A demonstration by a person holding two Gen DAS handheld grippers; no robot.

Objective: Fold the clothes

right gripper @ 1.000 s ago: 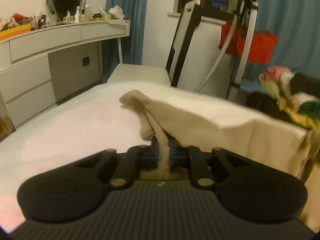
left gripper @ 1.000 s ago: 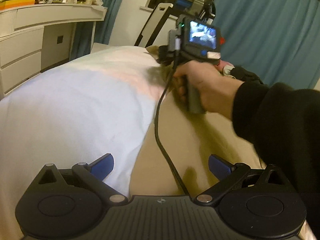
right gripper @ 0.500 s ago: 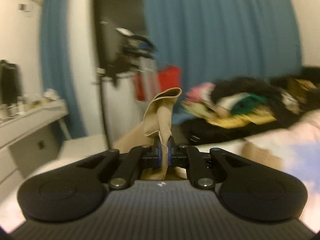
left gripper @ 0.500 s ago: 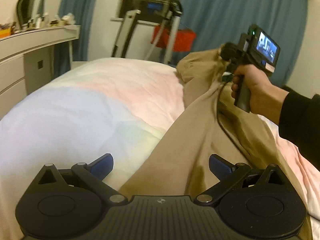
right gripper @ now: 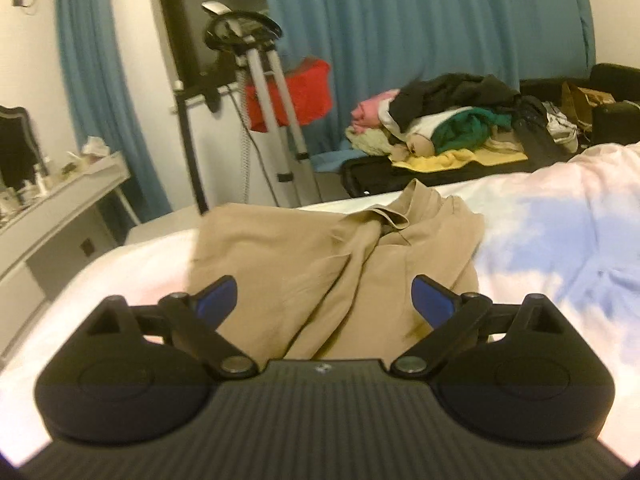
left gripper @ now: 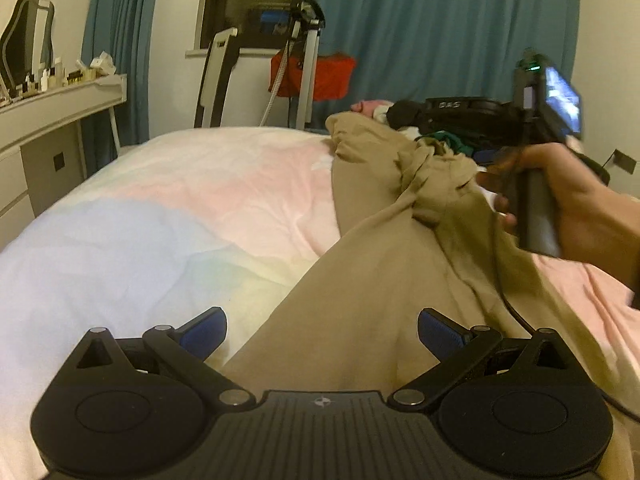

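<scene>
A tan collared shirt [left gripper: 380, 272] lies crumpled on the pastel bedsheet [left gripper: 160, 220]. In the right wrist view the tan shirt [right gripper: 340, 256] lies with its collar at the far end. My left gripper [left gripper: 322, 330] is open and empty just above the near part of the shirt. My right gripper [right gripper: 324, 300] is open and empty over the shirt. In the left wrist view the right gripper's body [left gripper: 536, 120], held in a hand, hovers above the bunched far part of the shirt; its fingers are hidden there.
A pile of mixed clothes [right gripper: 448, 124] lies beyond the bed on a dark surface. A white dresser [left gripper: 52, 120] stands at the left. A metal stand [right gripper: 264, 80] with a red bag [right gripper: 292, 92] and blue curtains are behind the bed.
My right gripper, shut on a fold of the tan shirt earlier, swung it to the right and has opened; the shirt now lies on the bed. My left gripper stayed open.
</scene>
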